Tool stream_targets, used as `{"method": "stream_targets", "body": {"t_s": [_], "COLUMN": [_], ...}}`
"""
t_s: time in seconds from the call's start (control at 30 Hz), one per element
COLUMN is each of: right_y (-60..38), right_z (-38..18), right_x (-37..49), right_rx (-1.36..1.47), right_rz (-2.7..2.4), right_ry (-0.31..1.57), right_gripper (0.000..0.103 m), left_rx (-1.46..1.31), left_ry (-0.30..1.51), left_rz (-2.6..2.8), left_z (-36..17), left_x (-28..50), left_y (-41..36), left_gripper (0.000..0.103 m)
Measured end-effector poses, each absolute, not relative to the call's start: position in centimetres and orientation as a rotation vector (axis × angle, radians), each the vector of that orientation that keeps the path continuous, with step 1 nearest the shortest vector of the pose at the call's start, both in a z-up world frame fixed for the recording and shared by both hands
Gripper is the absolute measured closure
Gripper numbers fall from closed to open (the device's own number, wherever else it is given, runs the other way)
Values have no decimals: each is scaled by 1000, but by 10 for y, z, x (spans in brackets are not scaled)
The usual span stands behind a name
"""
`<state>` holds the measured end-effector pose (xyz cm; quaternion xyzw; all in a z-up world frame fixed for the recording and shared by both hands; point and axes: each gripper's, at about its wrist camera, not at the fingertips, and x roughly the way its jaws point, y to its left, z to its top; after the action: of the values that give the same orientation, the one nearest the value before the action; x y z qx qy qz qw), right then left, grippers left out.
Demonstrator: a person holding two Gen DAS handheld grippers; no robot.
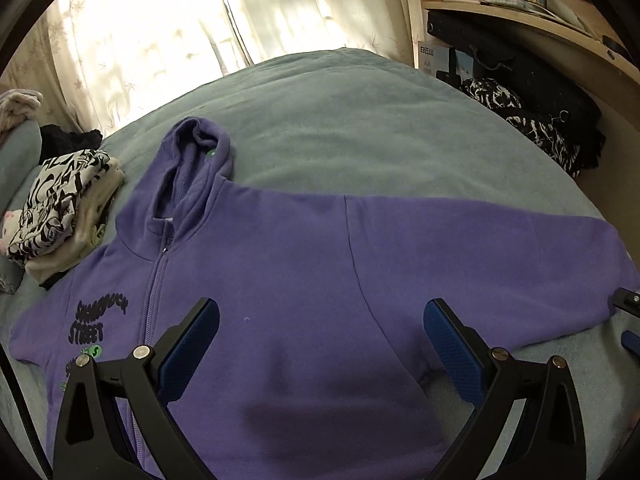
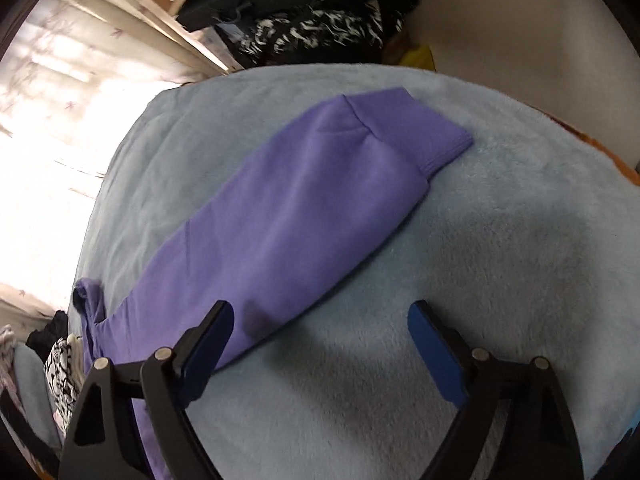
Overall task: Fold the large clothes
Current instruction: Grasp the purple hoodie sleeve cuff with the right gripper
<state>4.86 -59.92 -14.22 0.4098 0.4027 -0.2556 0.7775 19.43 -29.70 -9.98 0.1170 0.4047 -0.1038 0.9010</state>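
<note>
A purple zip-up hoodie (image 1: 288,280) with black chest lettering lies flat, front up, on the grey-blue blanket (image 1: 340,120), hood toward the curtains. Its right sleeve (image 2: 288,208) stretches out across the blanket, cuff at the far end. My left gripper (image 1: 320,328) is open and empty, hovering over the hoodie's body near the armpit. My right gripper (image 2: 320,328) is open and empty above the blanket, its left finger over the sleeve's lower edge. Part of the right gripper shows at the right edge of the left wrist view (image 1: 628,320).
A pile of folded black-and-white clothes (image 1: 64,208) sits left of the hoodie. Black and patterned garments (image 1: 532,120) lie beside the bed under a wooden desk (image 1: 560,32). Bright curtains (image 1: 160,40) hang behind the bed.
</note>
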Motion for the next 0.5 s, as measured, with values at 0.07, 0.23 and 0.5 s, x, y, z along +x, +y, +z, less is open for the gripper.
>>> {"method": "stream_targets", "body": {"t_s": [0.07,0.23,0.5], "right_y": [-602,-613,-576], "right_z": [-146,-146,-80], "right_x": [56,71,104], "right_rx": [890,961,774], "right_rz": [-564,-573,-545], "right_ry": [873,827,694], "right_gripper": [14,38,92], "left_rx": [226,212,164], "left_ry": [848,860,807], "left_rz": [-218,-215,-165], "left_z": [-101,-98,-80], "left_x": [194,196,190], "left_y": [-292,-274,-214], "left_gripper": [2,2,2]}}
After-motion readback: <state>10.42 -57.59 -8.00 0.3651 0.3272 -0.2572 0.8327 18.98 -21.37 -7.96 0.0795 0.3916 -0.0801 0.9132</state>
